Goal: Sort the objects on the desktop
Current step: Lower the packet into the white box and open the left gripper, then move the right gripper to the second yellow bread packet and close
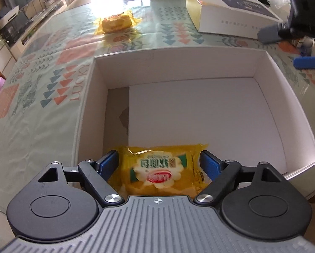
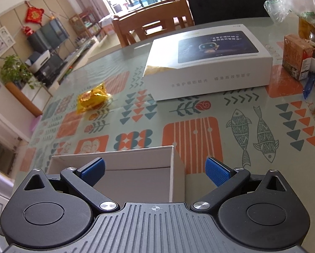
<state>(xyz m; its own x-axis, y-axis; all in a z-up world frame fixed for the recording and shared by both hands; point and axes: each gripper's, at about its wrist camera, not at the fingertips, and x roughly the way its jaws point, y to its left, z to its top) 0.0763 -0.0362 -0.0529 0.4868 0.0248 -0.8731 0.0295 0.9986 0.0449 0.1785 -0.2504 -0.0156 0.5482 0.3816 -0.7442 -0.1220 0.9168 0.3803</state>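
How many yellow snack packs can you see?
2. One snack pack is held in the left gripper, over the open white box. The other snack pack lies on the table, far from the box. More could be hidden.

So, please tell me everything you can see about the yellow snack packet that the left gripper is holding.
The yellow snack packet is a soft, glossy plastic wrapper, crinkled at its sealed ends, with a white and green label, green characters and a red oval logo. It looks unopened. It lies roughly flat between the blue pads of the left gripper, which press it on both sides. It is held above the near edge of the open white box, not resting on its floor as far as I can tell.
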